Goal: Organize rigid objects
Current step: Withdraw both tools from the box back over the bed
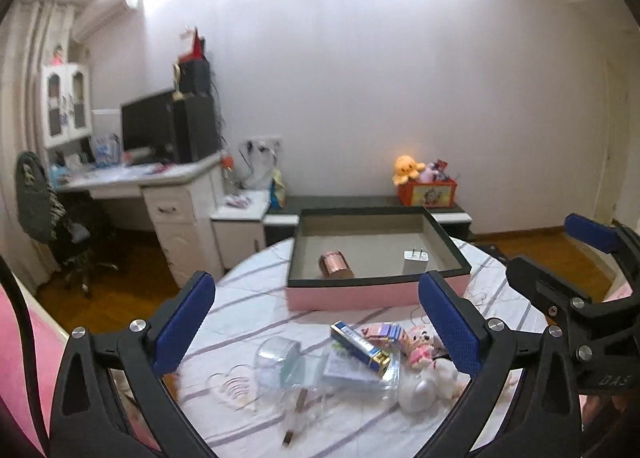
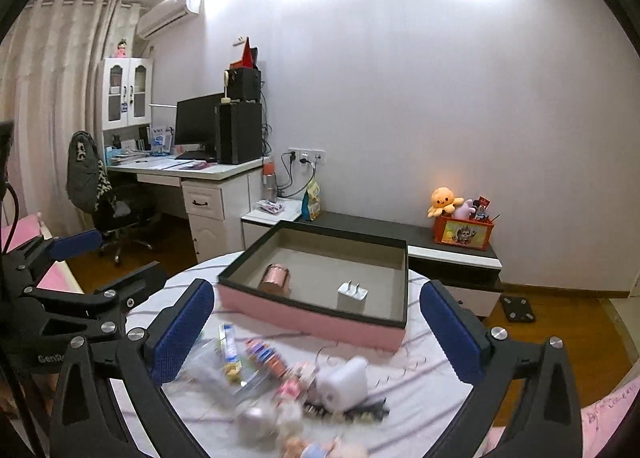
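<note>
1. We see a shallow box (image 1: pixel 376 294) on the striped round table (image 1: pixel 256 310), with pink outer walls, a dark rim and a grey floor; its long side runs across the left view.
2. Inside lie a copper can (image 1: pixel 335 265), tipped on its side with its long axis pointing toward the near-right, and a white plug (image 1: pixel 415 261) standing with its two prongs up, well apart from the can.
3. In front of the box sits a loose heap: a blue carton (image 1: pixel 360 345) lying flat, long axis running from far-left to near-right, a clear tape roll (image 1: pixel 278 354), a small pink doll (image 1: pixel 420 344) and a silvery egg (image 1: pixel 418 392).
4. Our left gripper (image 1: pixel 316 330) is spread wide and empty, above the heap.
5. Our right gripper (image 2: pixel 316 332) is likewise spread wide, gripping nothing; the heap below it is blurred.
</note>
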Available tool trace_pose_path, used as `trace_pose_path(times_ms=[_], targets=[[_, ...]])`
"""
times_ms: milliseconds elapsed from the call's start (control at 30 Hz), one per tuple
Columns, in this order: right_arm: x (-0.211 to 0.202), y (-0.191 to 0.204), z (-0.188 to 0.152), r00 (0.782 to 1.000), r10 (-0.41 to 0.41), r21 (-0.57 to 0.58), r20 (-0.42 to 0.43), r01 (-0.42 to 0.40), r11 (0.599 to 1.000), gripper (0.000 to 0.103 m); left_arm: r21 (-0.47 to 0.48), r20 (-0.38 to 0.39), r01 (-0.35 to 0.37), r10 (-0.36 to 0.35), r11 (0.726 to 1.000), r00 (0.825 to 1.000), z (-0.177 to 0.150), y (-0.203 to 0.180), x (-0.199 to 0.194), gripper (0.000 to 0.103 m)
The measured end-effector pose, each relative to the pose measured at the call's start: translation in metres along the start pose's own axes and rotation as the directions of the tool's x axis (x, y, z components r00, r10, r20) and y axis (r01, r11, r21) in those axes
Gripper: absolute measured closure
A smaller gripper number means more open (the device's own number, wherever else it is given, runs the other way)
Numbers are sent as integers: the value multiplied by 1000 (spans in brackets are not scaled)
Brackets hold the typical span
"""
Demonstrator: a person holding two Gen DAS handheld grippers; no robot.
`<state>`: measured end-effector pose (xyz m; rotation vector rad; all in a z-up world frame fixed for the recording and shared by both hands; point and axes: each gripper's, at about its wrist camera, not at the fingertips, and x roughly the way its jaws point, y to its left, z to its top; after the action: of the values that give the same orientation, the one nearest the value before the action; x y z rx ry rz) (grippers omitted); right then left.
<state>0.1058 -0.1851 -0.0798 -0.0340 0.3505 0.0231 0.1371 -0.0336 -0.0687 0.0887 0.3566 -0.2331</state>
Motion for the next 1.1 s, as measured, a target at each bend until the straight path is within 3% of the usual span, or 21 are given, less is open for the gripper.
trace_pose_path(times_ms=[200,533,667,1100], targets=[[-44,12,-5,999,-7,25,49,5,1000,0,10,74,-26,25,1000,997,-3,-3,-53,0],[-94,21,-7,993,-13,26,114,10,1000,0,17,149,-65,61,998,987,-1,-4,-100,0],[-102,26,-7,991,-13,23,130,10,1000,0,24,172,-93,87,995,981,0,-7,-106,0],[-102,27,-7,991,-10,28,133,6,1000,0,5,157,-73,72,997,985,-2,-3,-101,0]])
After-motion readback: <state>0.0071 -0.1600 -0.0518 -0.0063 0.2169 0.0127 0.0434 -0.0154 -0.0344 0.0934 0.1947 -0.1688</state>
